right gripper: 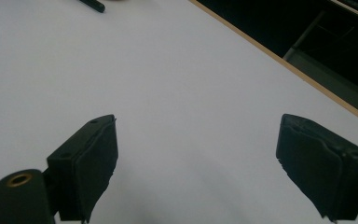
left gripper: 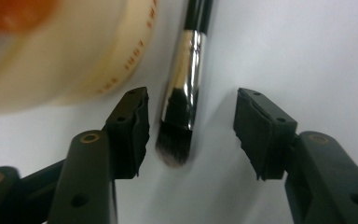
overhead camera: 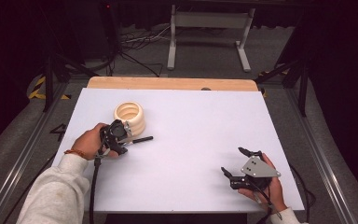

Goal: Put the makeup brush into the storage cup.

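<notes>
Two grippers apart, brush lying loose between the left jaws

Left gripper has its jaws spread, pads clear of the makeup brush, which lies flat on the white table with its bristles between them. Its black handle points toward the table's middle. A cream ribbed container sits just beside the brush, crowding that side. Right gripper rests near the near-right corner, jaws wide with nothing between them, broad bare table ahead up to the wooden far edge.

Brush has a glossy metal ferrule (soft bristles); the table looks matt.
</notes>
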The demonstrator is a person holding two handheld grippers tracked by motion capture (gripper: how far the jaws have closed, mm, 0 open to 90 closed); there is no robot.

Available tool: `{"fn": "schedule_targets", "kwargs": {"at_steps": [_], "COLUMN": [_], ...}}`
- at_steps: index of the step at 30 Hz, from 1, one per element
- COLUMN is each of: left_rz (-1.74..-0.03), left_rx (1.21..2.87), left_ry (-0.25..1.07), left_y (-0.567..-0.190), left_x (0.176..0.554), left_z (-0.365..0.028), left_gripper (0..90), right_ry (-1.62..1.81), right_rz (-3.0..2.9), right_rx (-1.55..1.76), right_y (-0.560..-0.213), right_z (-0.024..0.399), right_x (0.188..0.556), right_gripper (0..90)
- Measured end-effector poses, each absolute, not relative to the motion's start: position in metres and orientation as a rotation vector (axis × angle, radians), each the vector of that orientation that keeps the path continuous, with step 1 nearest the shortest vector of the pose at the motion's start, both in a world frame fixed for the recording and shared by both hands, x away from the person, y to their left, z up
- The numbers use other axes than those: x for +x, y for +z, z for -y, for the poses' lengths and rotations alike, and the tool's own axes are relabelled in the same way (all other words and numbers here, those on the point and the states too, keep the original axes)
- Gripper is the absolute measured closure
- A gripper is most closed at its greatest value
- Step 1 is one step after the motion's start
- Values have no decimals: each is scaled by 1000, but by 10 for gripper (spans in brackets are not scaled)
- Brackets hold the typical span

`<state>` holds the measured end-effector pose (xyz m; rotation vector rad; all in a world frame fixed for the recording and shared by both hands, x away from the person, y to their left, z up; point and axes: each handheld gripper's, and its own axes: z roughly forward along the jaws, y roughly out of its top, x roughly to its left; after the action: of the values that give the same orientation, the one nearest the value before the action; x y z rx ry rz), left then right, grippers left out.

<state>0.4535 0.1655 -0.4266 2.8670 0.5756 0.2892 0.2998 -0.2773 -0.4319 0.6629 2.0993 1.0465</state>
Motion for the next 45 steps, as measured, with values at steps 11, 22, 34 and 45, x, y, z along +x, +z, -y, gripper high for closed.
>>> {"fn": "schedule_targets", "kwargs": {"at_steps": [11, 22, 34, 45], "left_rz": [-444, -335, -289, -255], "left_rx": [2983, 3063, 3036, 3121], "left_ry": [139, 172, 91, 71], "left_y": [-423, -422, -422, -422], "left_x": [460, 458, 456, 457], "left_z": [-148, -138, -122, -110], "left_gripper": [734, 745, 559, 766], "right_ry": [1036, 1035, 1036, 1031], "right_rz": [-2124, -2125, -2129, -2138], "right_rx": [667, 671, 665, 656], "right_y": [-434, -435, -435, -435], "right_z": [277, 278, 277, 276], "right_x": [301, 302, 301, 301], "right_gripper": [132, 132, 131, 131]}}
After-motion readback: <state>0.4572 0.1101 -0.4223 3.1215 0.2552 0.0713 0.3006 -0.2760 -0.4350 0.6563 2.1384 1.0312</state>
